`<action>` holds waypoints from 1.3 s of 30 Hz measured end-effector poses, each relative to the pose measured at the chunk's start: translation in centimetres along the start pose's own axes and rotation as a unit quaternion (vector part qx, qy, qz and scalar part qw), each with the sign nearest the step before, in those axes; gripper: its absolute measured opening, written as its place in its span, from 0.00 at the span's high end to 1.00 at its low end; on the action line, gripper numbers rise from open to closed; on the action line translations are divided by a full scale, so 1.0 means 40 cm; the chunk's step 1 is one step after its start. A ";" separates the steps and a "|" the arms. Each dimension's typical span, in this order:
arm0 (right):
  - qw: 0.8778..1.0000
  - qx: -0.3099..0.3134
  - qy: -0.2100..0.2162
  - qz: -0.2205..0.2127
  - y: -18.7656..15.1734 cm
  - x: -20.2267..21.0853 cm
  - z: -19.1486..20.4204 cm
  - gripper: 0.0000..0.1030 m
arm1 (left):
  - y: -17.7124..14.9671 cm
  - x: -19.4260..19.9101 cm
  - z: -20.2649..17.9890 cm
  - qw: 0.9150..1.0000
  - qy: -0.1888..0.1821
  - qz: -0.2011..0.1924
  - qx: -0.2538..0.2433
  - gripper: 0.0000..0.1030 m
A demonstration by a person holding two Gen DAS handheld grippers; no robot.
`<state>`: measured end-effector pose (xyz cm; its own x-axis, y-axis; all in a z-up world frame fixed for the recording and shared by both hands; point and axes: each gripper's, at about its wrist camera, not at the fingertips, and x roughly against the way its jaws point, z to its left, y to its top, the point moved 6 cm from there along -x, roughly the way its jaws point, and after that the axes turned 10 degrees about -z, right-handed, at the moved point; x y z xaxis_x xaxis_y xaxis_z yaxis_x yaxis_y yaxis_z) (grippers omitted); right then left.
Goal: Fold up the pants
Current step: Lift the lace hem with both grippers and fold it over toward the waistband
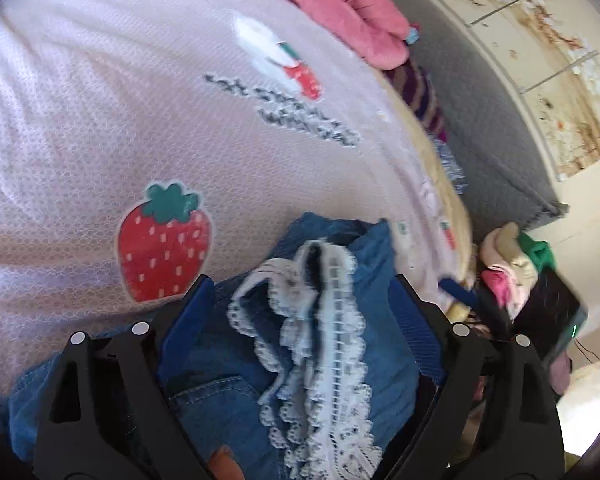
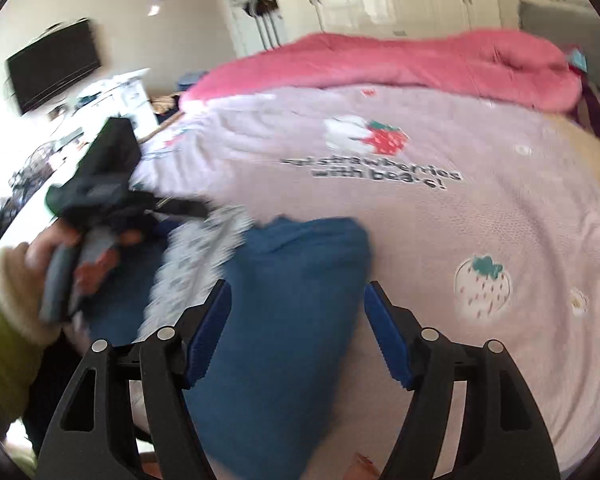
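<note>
Left gripper [image 1: 304, 300] spread wide, straddling lace trim [image 1: 324, 344] of denim pants [image 1: 380, 364], clamping nothing. Right gripper [image 2: 296, 312] likewise apart over folded pants [image 2: 284, 312] on bed [image 2: 480, 216]. Risks: lace snagging on pad, bundle unrolling on soft quilt, blurred motion dragging fold askew.

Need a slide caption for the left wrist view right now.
Open left tool straddling bunched denim pants with white lace trim on a strawberry-print bedspread.

A bed [image 2: 440, 208] with a pale pink strawberry-print cover fills the frame; blue pants [image 2: 284, 320] with lace trim lie at lower centre, a pink quilt [image 2: 400, 64] bunched along the top
</note>
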<state>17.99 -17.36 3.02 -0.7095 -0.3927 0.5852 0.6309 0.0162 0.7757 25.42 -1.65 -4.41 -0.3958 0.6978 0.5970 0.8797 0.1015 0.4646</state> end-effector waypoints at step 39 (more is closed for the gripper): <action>0.945 0.304 0.114 0.028 -0.293 0.036 0.423 0.50 | -0.043 0.210 -0.023 0.978 0.160 -0.118 -0.066 0.26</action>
<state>4.27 -2.55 -1.23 -0.5504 -0.5616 0.6178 0.3194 0.5420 0.7773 20.34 3.37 0.41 -0.6650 0.4060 0.6269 0.7201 0.1259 0.6824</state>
